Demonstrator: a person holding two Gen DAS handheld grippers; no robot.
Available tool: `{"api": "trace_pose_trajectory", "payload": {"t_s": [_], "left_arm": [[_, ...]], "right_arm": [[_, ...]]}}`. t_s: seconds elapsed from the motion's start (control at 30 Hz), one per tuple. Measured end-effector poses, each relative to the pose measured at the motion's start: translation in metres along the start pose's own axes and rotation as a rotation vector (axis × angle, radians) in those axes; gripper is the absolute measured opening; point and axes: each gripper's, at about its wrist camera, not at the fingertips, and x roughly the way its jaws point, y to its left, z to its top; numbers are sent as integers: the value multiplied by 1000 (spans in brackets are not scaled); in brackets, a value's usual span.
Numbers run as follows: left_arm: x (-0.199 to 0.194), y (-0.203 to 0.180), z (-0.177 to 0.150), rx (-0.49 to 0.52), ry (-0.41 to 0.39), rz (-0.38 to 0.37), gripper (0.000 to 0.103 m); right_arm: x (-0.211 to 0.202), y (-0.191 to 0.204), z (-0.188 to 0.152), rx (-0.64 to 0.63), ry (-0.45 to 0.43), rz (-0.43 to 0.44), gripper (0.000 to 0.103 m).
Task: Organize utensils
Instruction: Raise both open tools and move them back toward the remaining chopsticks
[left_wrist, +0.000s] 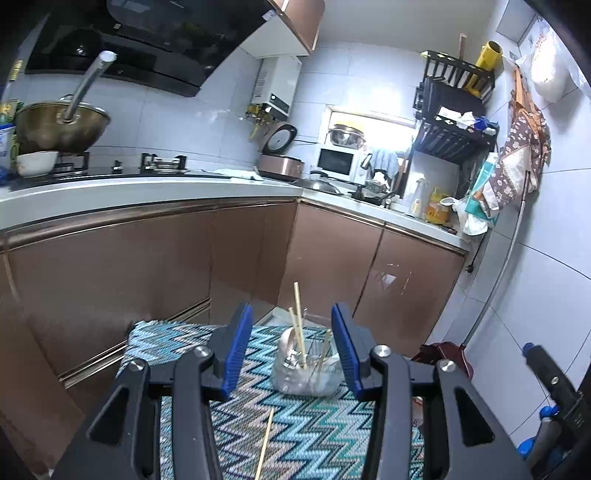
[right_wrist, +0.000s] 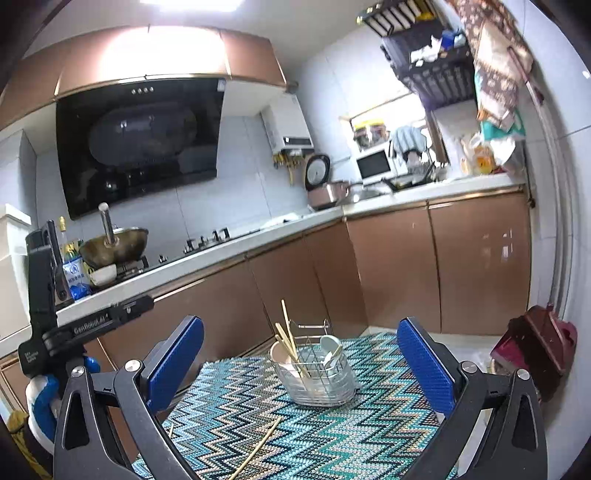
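A wire utensil holder (right_wrist: 317, 373) stands on a table with a zigzag cloth (right_wrist: 332, 435). It holds several wooden chopsticks (right_wrist: 288, 339) and a white spoon (right_wrist: 330, 347). It also shows in the left wrist view (left_wrist: 306, 369). A loose chopstick (right_wrist: 258, 448) lies on the cloth in front of it, also in the left wrist view (left_wrist: 265, 443). My left gripper (left_wrist: 291, 350) is open and empty, with the holder between and beyond its fingers. My right gripper (right_wrist: 301, 363) is open and empty, wide apart, short of the holder.
Brown cabinets (right_wrist: 295, 266) and a white counter (right_wrist: 207, 258) run behind the table. A wok (right_wrist: 112, 245) sits on the stove. A dark red stool (right_wrist: 535, 343) stands at the right. The other gripper's body (right_wrist: 48, 295) is at the left.
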Motion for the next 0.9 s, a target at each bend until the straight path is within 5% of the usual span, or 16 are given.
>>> {"api": "trace_pose_trajectory", "payload": {"t_s": [0.47,0.9], "left_arm": [[-80,37,-9,-20,-30,33,61],[-118,73,-30,-74,-57,157,62]], "right_arm": [[-55,33,1,-25,-80,64,103],[-54,56,-14,-31,-46,147,103]]}}
